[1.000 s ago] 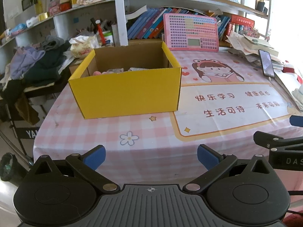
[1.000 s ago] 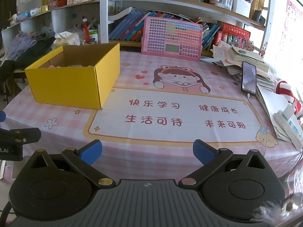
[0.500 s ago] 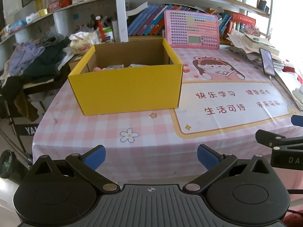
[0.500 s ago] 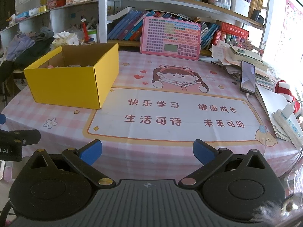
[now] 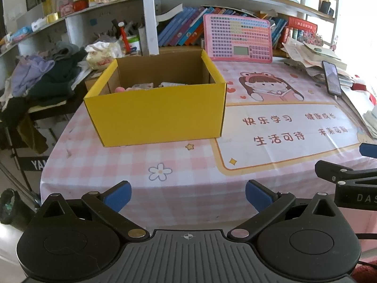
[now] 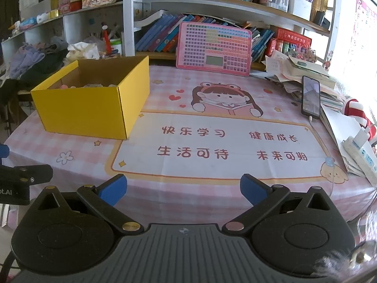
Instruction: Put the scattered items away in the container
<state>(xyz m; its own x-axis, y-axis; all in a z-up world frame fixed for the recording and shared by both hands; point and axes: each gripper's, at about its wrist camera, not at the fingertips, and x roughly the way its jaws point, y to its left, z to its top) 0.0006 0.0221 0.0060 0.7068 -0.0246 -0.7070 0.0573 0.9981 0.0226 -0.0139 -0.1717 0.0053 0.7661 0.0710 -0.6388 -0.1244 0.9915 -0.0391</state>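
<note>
Yellow box (image 5: 155,115) holds items; two grippers gape, empty.

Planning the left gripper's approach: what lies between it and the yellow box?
Only bare tablecloth, with a printed flower, lies between the open left gripper and the yellow box; the left wrist view shows this.

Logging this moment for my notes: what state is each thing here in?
Left tool: open, empty.
Right tool: open, empty.
Yellow box: open-topped, upright, a few items inside.
Phone: screen lit, propped on the papers, cable attached.
Pink keyboard toy: leaning upright against the books.
</note>
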